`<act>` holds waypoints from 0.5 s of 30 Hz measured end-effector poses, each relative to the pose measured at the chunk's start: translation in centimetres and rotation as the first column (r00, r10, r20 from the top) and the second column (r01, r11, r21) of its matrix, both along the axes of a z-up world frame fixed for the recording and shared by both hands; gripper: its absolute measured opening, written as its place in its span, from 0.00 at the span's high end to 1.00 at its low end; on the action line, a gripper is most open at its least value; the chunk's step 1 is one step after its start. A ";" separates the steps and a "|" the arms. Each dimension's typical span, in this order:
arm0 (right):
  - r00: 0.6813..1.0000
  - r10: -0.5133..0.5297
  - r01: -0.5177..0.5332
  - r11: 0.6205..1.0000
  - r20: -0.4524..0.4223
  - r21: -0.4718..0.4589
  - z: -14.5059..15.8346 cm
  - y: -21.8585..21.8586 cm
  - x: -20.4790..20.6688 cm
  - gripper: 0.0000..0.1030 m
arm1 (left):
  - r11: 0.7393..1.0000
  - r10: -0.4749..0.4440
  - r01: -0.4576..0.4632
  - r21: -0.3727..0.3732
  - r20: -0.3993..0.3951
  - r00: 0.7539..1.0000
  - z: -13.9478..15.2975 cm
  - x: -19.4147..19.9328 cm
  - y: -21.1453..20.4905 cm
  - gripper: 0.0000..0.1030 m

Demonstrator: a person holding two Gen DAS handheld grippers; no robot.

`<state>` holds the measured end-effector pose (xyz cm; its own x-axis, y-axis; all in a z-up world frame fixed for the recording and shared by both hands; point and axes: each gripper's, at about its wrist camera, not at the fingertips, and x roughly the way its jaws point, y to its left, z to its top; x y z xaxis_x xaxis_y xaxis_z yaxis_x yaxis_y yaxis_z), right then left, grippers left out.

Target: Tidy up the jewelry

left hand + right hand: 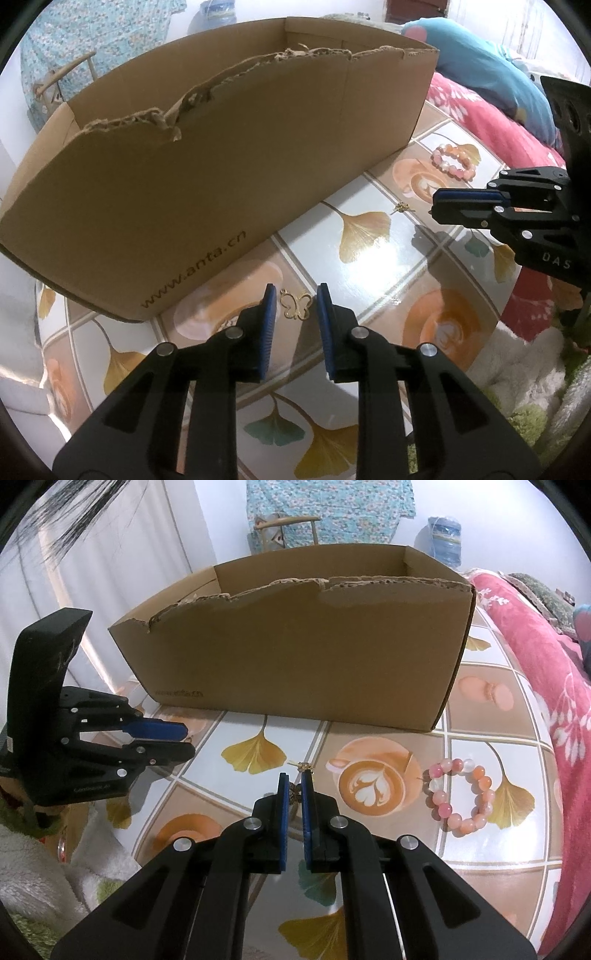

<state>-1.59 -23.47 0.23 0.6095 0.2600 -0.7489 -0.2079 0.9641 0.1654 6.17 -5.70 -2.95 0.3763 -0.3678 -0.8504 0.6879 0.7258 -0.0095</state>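
Meanwhile, the left tool, parted, straddles a butterfly pendant lying beside the box on the desk; light, thin and slippery, it likely needs pinching across its wings. The right tool clamps a small charm.

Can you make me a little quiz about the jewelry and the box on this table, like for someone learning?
1. The bead bracelet is: A pink, B green, C black?
2. True or false: the butterfly charm is inside the cardboard box.
3. Fill in: the ____ gripper is shut on a small gold piece.
Key: 1 A. 2 false: it lies on the table in front of the box, between the open left gripper fingers. 3 right.
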 end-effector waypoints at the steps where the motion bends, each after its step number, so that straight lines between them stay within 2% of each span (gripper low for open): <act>1: 1.000 0.000 0.000 1.000 0.000 0.000 0.0 0.0 0.0 0.94 | 1.000 -0.001 0.001 -0.002 -0.005 1.000 0.0 0.1 0.0 0.79; 5: 1.000 0.000 0.000 1.000 0.000 0.004 -0.1 0.0 0.0 0.94 | 1.000 0.003 -0.004 -0.014 -0.023 1.000 0.1 0.5 0.2 0.80; 15: 1.000 0.000 0.000 1.000 0.001 0.006 -0.2 -0.1 0.0 0.94 | 1.000 0.005 -0.005 0.004 -0.014 1.000 0.1 0.5 0.2 0.86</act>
<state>-1.58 -23.58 0.08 0.6105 0.2650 -0.7463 -0.2086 0.9629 0.1713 6.67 -5.48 -2.85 0.3662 -0.3628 -0.8569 0.6844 0.7290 -0.0161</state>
